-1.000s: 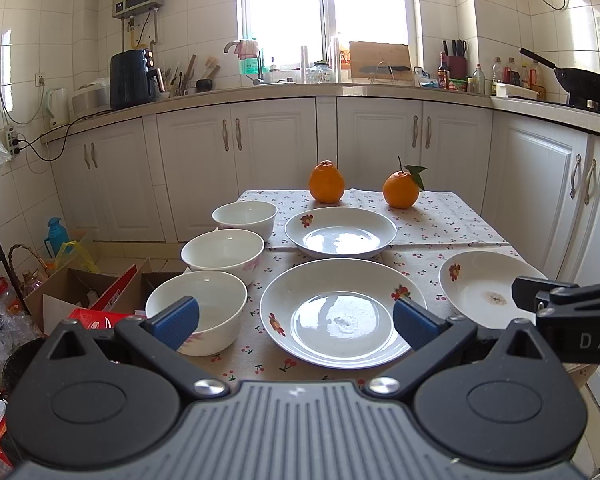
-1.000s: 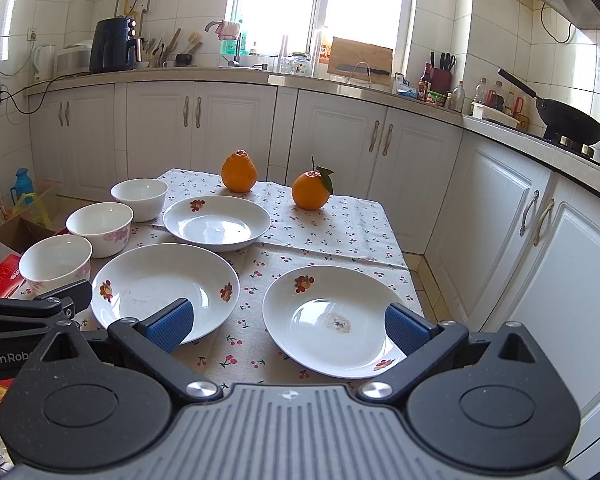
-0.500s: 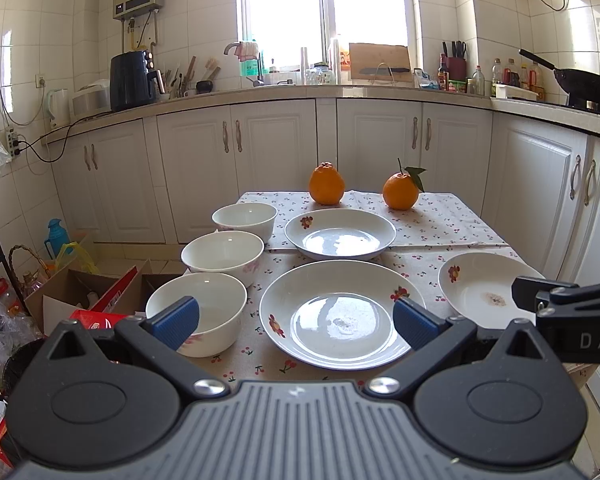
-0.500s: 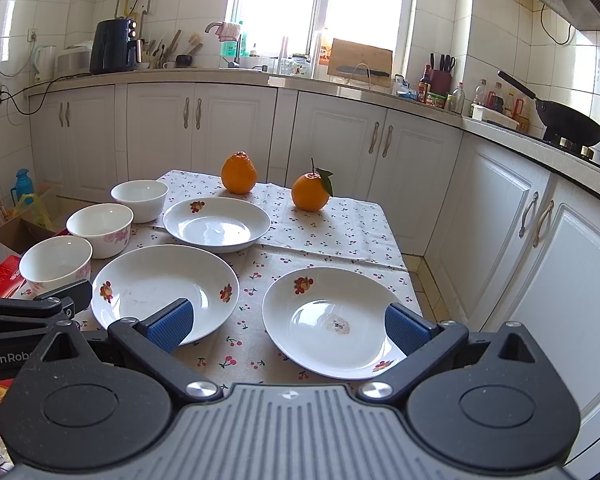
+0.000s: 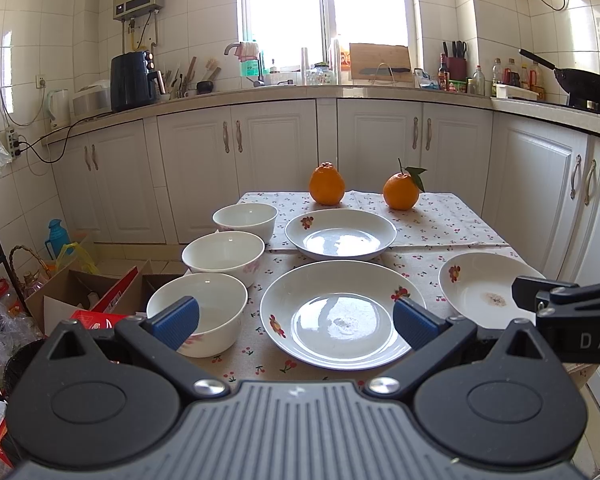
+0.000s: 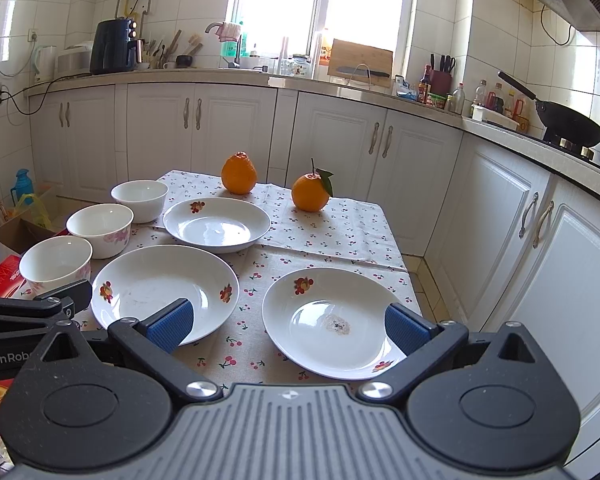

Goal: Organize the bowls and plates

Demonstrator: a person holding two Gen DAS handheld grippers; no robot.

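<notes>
Three white bowls line the table's left edge: near bowl (image 5: 198,312), middle bowl (image 5: 223,254), far bowl (image 5: 245,220). Three white plates with fruit prints lie beside them: a large near plate (image 5: 336,314), a far plate (image 5: 340,234) and a right plate (image 5: 480,288) with a brown stain. My left gripper (image 5: 296,322) is open, held above the near table edge facing the large plate. My right gripper (image 6: 286,326) is open too, facing the stained right plate (image 6: 334,322). Neither holds anything.
Two oranges (image 5: 327,184) (image 5: 401,191) stand at the table's far end on the cherry-print cloth (image 5: 440,224). Cardboard boxes (image 5: 84,292) and bags sit on the floor to the left. White cabinets (image 6: 520,240) run close along the right side.
</notes>
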